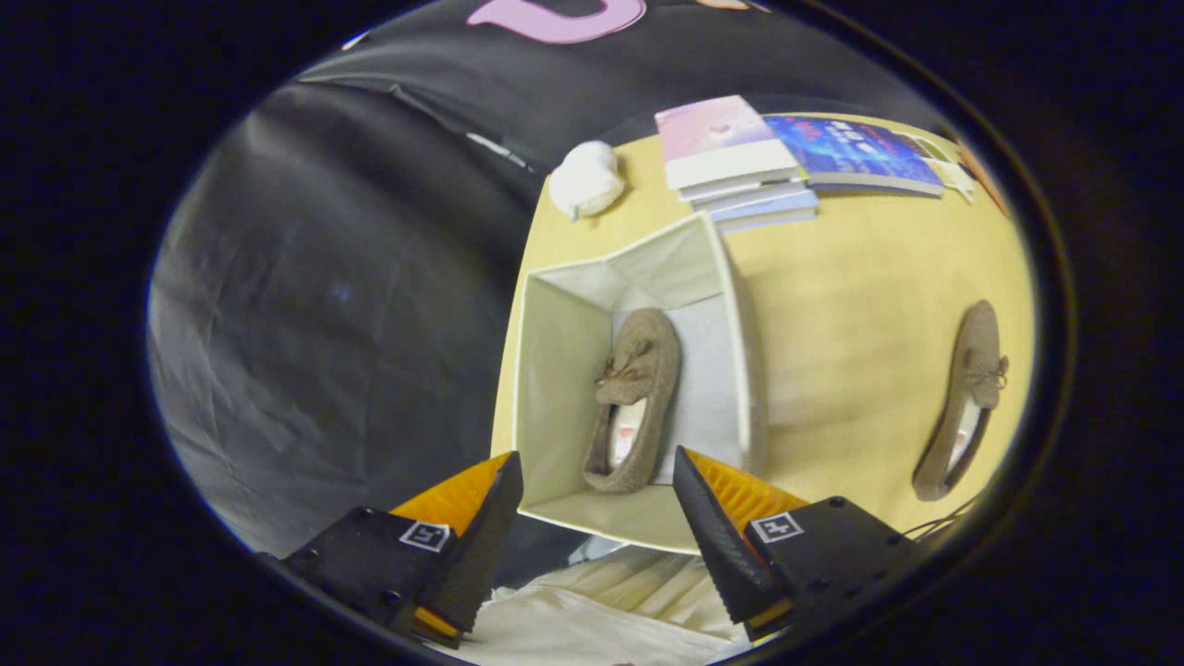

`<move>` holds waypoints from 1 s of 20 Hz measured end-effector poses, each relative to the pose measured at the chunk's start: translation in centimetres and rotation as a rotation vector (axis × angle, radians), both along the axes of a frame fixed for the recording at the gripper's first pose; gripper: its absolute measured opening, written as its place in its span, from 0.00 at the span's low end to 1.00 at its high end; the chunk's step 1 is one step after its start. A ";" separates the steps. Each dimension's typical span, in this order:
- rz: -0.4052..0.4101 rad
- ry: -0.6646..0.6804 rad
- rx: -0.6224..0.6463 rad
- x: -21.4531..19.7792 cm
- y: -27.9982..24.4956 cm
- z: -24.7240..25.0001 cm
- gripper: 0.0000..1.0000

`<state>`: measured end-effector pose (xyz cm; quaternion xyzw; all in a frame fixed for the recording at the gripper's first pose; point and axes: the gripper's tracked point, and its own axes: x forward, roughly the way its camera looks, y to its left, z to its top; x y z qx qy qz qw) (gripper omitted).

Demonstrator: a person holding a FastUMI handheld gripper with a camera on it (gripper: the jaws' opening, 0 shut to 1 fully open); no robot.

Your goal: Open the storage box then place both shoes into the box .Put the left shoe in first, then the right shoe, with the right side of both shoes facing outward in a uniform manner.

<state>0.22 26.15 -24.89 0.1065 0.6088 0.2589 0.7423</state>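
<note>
While the gripper (597,518) hangs above the near rim of the storage box (564,370), its two black fingers with orange backs stand wide apart and clasp nothing; the box's near wall and the heel of a shoe show in the gap between them. Furthest left, black cloth (333,305) falls away beside the yellow table (860,314). Next comes the storage box itself, a pale fabric cube with its top open, sitting at the table's left edge. Inside it, on the floor of the box, one brown slipper-style shoe (634,402) with a small bow lies flat, toe pointing away from the fingers and heel close to the near wall. Beyond the box, near the table's far corner, rests a white fluffy object (585,178). To its right, a stack of books (740,162) lies just behind the box's far corner, with a blue book (856,153) touching its right side. Well to the right of the box, the second shoe (967,398) lies on the bare tabletop, toe away. Under the fingers, cream-coloured folded fabric (601,610) shows.
</note>
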 end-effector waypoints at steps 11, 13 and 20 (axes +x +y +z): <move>-0.274 -0.110 -0.121 4.6 -17.1 3.2 1.00; -0.309 -0.100 -0.156 4.7 -20.0 2.4 1.00; -0.418 -0.014 -0.267 4.8 -27.8 -3.6 1.00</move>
